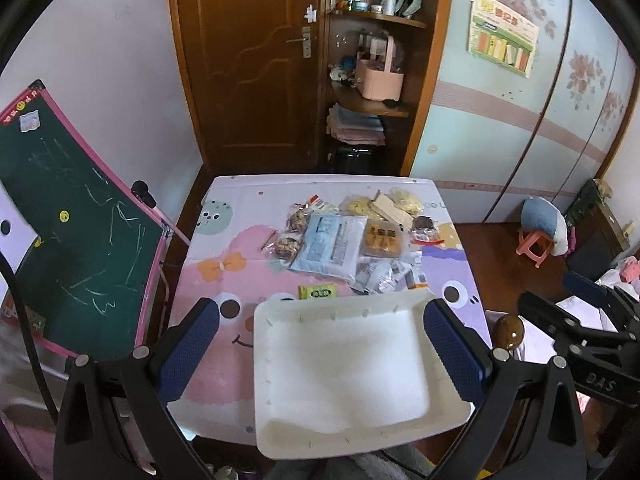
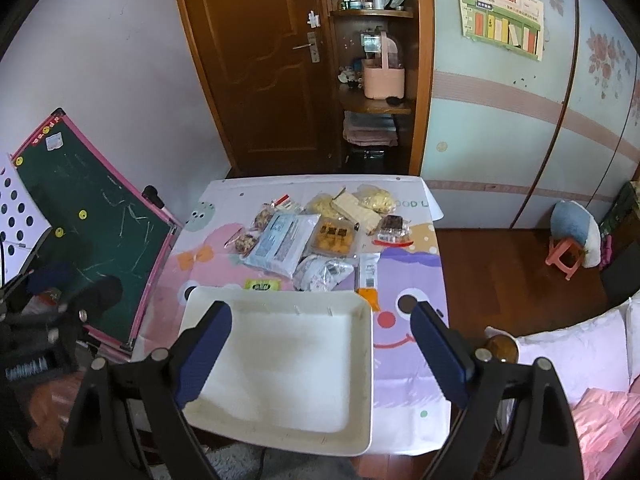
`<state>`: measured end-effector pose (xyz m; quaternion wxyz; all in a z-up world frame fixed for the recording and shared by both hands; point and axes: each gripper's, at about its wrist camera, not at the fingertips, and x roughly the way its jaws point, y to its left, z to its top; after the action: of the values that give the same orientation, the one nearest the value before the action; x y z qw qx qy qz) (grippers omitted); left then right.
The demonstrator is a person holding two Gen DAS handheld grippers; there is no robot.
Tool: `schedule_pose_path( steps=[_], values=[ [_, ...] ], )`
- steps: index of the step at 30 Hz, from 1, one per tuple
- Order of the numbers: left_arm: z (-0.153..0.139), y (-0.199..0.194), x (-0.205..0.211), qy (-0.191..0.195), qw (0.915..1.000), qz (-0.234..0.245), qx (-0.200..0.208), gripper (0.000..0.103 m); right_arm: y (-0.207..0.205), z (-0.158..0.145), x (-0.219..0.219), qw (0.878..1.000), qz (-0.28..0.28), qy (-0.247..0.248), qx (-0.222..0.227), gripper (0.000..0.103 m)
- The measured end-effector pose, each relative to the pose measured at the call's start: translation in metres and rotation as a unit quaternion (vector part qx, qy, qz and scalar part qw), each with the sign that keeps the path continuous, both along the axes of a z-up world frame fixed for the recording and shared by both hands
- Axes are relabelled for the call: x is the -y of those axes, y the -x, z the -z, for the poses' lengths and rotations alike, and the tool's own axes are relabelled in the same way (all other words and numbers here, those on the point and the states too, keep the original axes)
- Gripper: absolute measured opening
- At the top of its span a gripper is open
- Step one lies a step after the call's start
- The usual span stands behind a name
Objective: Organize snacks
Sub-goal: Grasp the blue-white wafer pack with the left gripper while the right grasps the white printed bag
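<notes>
An empty white tray [image 1: 340,436] lies at the near edge of a small table with a cartoon cloth [image 1: 224,264]; it also shows in the right wrist view [image 2: 360,360]. Beyond it lies a pile of snack packets: a large pale blue bag [image 1: 328,246] [image 2: 282,242], an orange biscuit pack [image 1: 382,238] [image 2: 334,240], a small green packet [image 1: 318,292] [image 2: 262,286], and several others. My left gripper [image 1: 320,356] is open above the tray, holding nothing. My right gripper [image 2: 320,356] is open above the tray's right part, holding nothing.
A green chalkboard with a pink frame [image 1: 72,232] leans at the table's left. A wooden door [image 1: 252,60] and shelves [image 1: 372,108] stand behind. A pink stool [image 1: 534,246] stands on the floor at right. Bedding [image 2: 592,360] lies at the near right.
</notes>
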<state>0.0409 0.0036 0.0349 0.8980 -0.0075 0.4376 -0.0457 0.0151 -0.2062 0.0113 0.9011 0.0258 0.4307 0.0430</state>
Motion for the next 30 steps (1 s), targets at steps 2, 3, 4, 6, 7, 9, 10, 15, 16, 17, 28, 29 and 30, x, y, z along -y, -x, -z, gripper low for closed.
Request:
schedule_pose_path(
  steps=[2,3,4,6,7,9,10,15,16,17,28,29,30],
  values=[
    [-0.002,-0.018,-0.005,-0.001,1.0000,0.005,0.000,0.102,-0.010,-0.002,-0.001,1.000,0.003,0.003,-0.002,0.088],
    [-0.004,-0.028,-0.007,-0.007,0.9999,0.010,0.004,0.102,-0.015,-0.003,0.000,1.000,0.005,0.005,-0.003,0.088],
    [-0.005,-0.035,-0.007,-0.014,0.9998,0.014,0.008,0.102,-0.022,-0.004,0.000,1.000,0.007,0.006,-0.005,0.088],
    [-0.008,-0.057,-0.010,-0.032,0.9991,0.023,0.018,0.102,-0.036,-0.003,-0.001,1.000,0.008,0.010,-0.011,0.088],
    [-0.008,-0.066,-0.009,-0.035,0.9988,0.030,0.019,0.102,-0.045,-0.003,-0.001,1.000,0.007,0.010,-0.016,0.088],
    [-0.006,-0.091,-0.009,-0.040,0.9981,0.043,0.016,0.102,-0.061,-0.001,0.000,1.000,0.005,0.010,-0.025,0.088],
    [-0.003,-0.106,-0.008,-0.044,0.9977,0.050,0.012,0.102,-0.068,0.000,-0.001,1.000,0.005,0.011,-0.028,0.088],
    [0.026,-0.174,0.003,-0.063,0.9953,0.074,0.000,0.102,-0.120,0.023,-0.003,0.998,0.012,0.006,-0.060,0.088],
    [0.037,-0.186,0.007,-0.068,0.9943,0.082,-0.004,0.102,-0.132,0.032,-0.003,0.997,0.015,0.001,-0.070,0.088],
    [0.049,-0.201,0.010,-0.074,0.9931,0.090,-0.013,0.102,-0.144,0.042,-0.003,0.996,0.019,-0.005,-0.083,0.088],
    [0.188,-0.288,0.035,-0.028,0.9793,0.134,-0.149,0.102,-0.216,0.191,-0.004,0.968,0.070,-0.049,-0.236,0.088],
    [0.199,-0.293,0.037,-0.027,0.9779,0.134,-0.158,0.102,-0.220,0.202,-0.005,0.964,0.072,-0.058,-0.248,0.088],
    [0.210,-0.297,0.039,-0.023,0.9761,0.137,-0.167,0.102,-0.223,0.214,-0.005,0.960,0.077,-0.068,-0.260,0.088]
  ],
)
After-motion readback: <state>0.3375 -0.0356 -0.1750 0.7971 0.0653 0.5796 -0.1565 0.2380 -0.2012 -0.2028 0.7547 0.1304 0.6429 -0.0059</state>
